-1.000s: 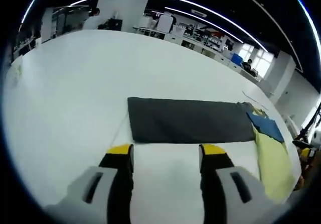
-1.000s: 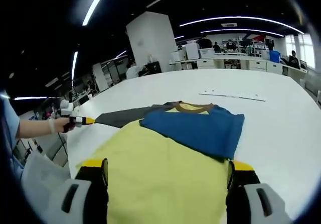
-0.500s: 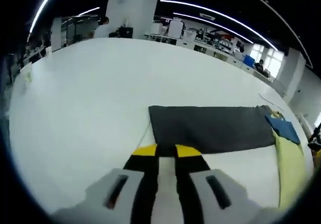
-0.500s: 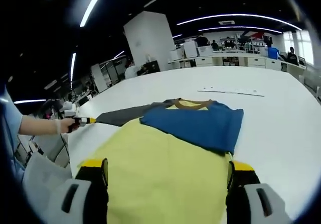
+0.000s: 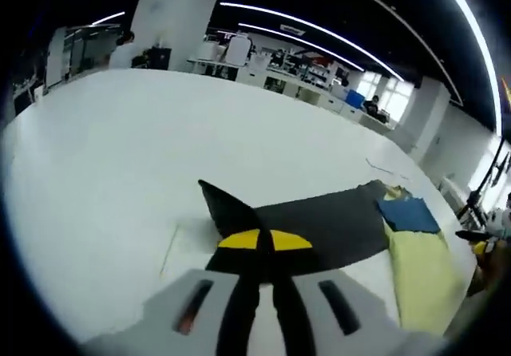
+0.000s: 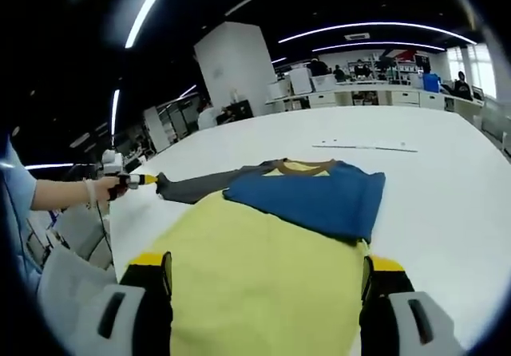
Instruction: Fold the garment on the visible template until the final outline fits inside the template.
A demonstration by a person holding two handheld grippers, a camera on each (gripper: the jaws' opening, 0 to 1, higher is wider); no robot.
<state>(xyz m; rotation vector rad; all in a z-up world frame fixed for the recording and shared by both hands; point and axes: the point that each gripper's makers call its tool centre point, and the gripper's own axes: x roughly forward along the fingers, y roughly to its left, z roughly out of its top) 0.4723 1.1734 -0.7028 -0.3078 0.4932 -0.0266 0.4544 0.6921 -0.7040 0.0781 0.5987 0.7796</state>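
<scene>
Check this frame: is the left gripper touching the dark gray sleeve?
Touching. In the left gripper view the left gripper has its jaws shut on the dark gray sleeve, whose end is lifted into a peak off the white table.

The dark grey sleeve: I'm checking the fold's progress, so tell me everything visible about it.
The dark grey sleeve is a long, flat strip of matte cloth that stretches out from the yellow and blue garment across the white table. The left claw is shut on its free end, whose corner is raised in a peak off the table; the rest lies flat.
</scene>
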